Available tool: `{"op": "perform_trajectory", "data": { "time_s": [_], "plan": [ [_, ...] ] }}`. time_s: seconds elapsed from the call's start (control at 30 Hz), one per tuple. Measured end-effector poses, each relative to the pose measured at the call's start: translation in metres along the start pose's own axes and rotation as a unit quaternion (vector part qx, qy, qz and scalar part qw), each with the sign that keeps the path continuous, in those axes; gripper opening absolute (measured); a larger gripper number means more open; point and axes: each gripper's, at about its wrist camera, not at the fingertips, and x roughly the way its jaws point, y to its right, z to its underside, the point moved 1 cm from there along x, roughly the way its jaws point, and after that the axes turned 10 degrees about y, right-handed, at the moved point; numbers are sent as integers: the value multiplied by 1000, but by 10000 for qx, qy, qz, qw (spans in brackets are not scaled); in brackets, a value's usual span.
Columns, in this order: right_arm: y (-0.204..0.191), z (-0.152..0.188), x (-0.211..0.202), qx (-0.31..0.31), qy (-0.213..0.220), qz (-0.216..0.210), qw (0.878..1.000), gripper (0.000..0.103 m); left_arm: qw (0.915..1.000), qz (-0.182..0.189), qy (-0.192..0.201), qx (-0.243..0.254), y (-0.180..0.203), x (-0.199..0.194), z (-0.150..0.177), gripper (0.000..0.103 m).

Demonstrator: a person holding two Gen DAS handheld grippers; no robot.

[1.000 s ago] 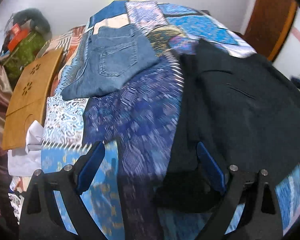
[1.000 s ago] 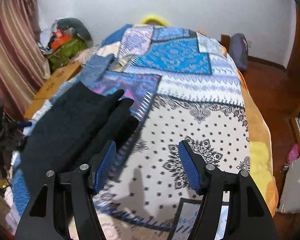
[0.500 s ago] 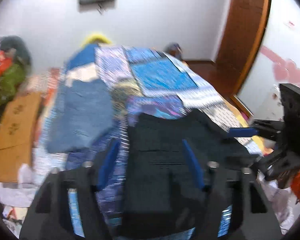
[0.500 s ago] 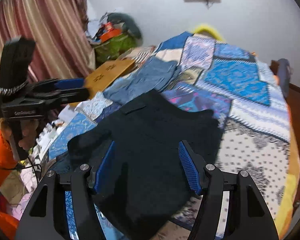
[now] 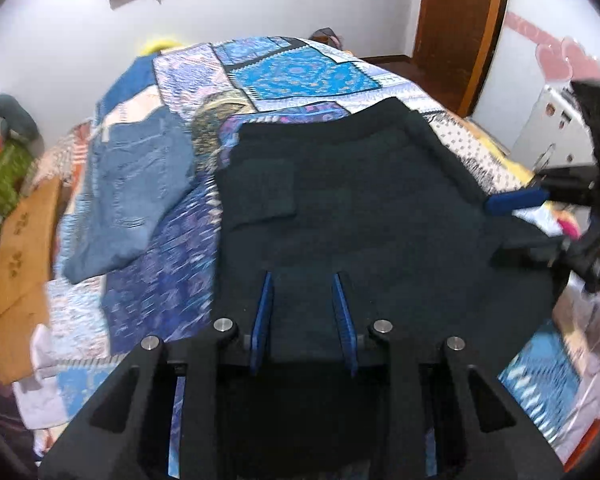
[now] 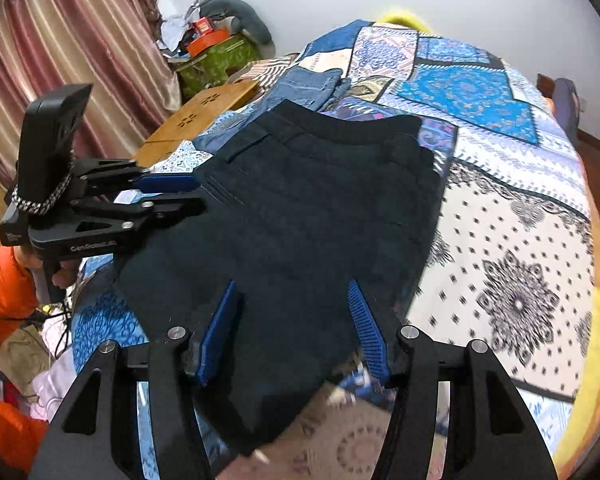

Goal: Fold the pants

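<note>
Two claws have come in over the black pants (image 5: 360,216) within the last second. The left claw (image 5: 303,308) has narrowed from wide apart to a small gap, cloth between its pads, not yet clenched; the right claw (image 6: 294,320) is released, straddling the near edge. Judging by this, a fold grasp is starting. One pair of black pants lies spread on the bed (image 6: 520,248); one pair of jeans (image 5: 136,184) lies beyond, then one wooden board (image 5: 24,236).

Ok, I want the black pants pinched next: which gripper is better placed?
Left, probably. The left gripper sits narrow-jawed at the side edge of the black pants; the right gripper gapes wide over their near end.
</note>
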Motion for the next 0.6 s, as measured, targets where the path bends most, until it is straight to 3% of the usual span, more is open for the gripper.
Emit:
{"op": "perform_trajectory", "data": {
  "time_s": [0.17,0.33,0.4,0.5,0.6],
  "plan": [
    [6,8,-19,269,83,110,9995,55,9985,0,-42,-552,-29,-11,18,53],
    [15,4,-35,550,196,386,9975,55,9973,-307,59,-660,-41,-24,2,55],
    [18,-1,-41,689,298,447,9962,58,9970,-321,89,-705,-48,-24,-8,68],
    [22,-2,-40,857,380,495,9944,70,9952,-151,105,-960,-55,-20,-15,76],
    [27,5,-29,1059,278,393,9932,71,9933,171,-156,-1136,-56,-1,-13,76]
  ]
}}
